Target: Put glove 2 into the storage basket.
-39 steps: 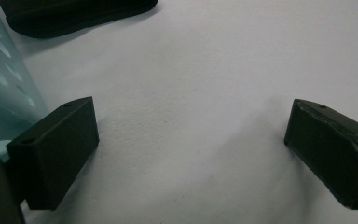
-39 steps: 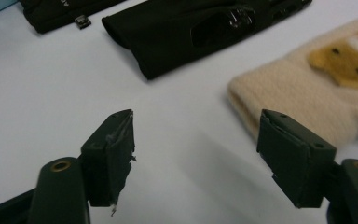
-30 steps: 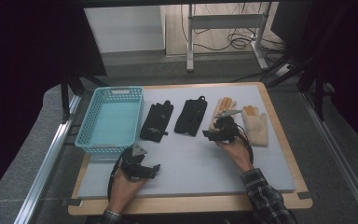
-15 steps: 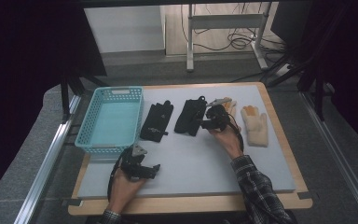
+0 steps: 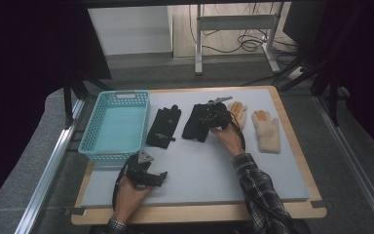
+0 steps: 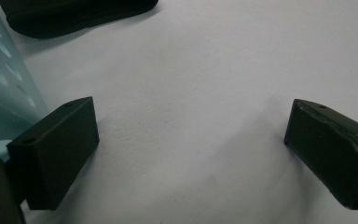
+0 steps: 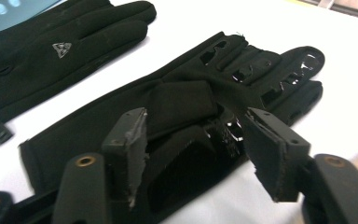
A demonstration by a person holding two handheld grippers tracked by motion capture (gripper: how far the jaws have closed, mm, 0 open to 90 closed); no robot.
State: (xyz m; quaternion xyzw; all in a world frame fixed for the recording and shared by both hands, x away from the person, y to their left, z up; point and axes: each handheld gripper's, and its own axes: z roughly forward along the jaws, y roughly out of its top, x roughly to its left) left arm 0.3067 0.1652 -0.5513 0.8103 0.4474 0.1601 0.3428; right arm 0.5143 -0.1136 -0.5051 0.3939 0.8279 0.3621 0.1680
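High view: the right gripper (image 5: 213,117) sits over the second black glove (image 5: 198,122), which lies flat on the grey mat of the desk (image 5: 272,161), mid-far, between the first black glove (image 5: 163,126) to its left and a tan glove (image 5: 237,113) just to its right; a second tan glove (image 5: 267,130) lies further right. A turquoise basket (image 5: 114,127) stands at far left of the mat. The left gripper (image 5: 148,175) rests on the near left part of the mat, just in front of the basket, apart from all gloves. Left gripper view: its fingers (image 6: 56,154) stand wide apart with bare mat between them, nothing held; the basket wall (image 6: 2,88) is at left, and a black glove edge (image 6: 74,16) lies at the far side. Right gripper view: its fingers (image 7: 270,151) are partly open and have just been opening again; they straddle the cuff end of the second black glove (image 7: 186,100), where a flap of fabric is folded up between them. Pads appear not to press on it. The first black glove (image 7: 51,51), with a small logo, lies to the left.
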